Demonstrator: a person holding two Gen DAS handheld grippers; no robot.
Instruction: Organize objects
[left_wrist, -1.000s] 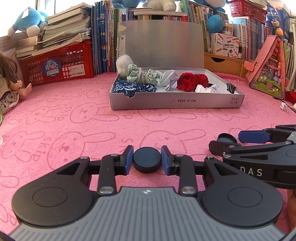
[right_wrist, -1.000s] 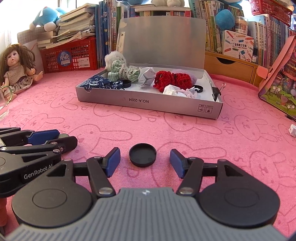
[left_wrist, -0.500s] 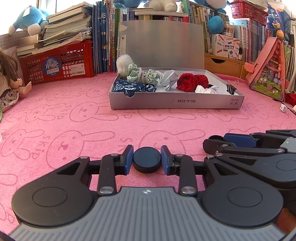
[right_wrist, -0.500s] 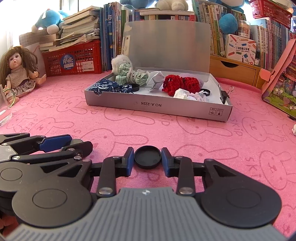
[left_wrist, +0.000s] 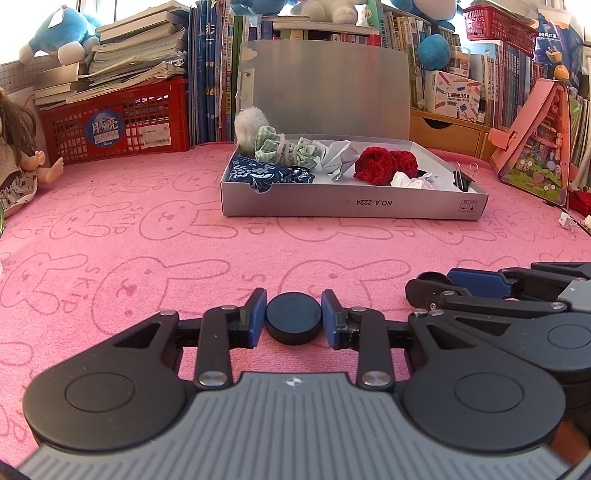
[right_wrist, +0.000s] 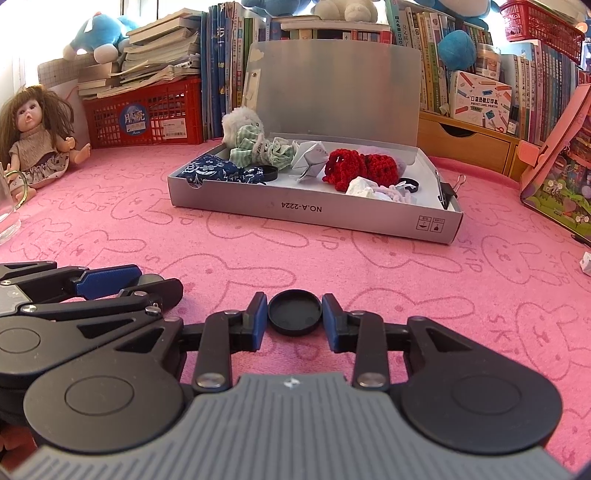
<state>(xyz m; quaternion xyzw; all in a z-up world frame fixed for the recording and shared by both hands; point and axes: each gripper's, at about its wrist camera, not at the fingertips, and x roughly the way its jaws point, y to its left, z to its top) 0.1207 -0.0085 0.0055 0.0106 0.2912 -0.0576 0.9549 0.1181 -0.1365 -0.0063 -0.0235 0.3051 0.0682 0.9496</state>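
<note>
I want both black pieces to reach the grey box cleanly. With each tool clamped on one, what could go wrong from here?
The right tool pinches a thin black cap by its rim; it could tilt or pop out. The tools sit side by side, so lifting together may knock them. The grey box is crowded with cloth, so pieces may land unevenly.

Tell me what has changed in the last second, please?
The right gripper has just closed its jaws on the black cap, which lay free between them before. The left gripper stays shut on the black puck; the grey box is unchanged.
</note>
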